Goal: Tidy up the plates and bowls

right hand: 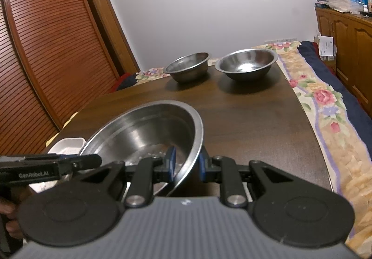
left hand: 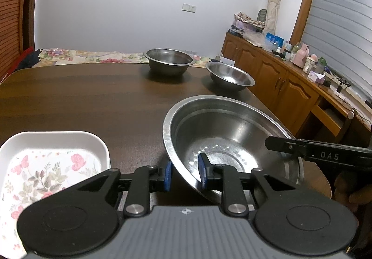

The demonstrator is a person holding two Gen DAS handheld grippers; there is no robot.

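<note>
Straddling the near rim of the big bowl [left hand: 232, 133], the left hand-held gripper [left hand: 184, 174] had one blue pad [left hand: 202, 172] inside the steel wall and the other outside it. A gap showed between the outer pad and the metal, so whether it was truly clamped I cannot tell. The right hand-held gripper [right hand: 185, 162] straddled the same bowl's rim on the opposite side, one pad [right hand: 171, 162] inside and one outside; there too the pads stood near the wall, but a firm clench could not be made out. The bowl sat tilted between the two tools, over the near right part of the tabletop [left hand: 81, 101].

Three steel bowls were in view in all: the big one between the grippers and two smaller ones at the far edge of the tabletop. Of these, the left bowl [left hand: 169, 61] and the right bowl [left hand: 230, 75] stood upright, near each other but apart, both empty.

One white dish [left hand: 50, 166] with a floral print lay at the near left of the tabletop, just beside the big bowl but not touching it. A hand [right hand: 9, 217] gripped the left tool's handle in the right wrist view.
</note>
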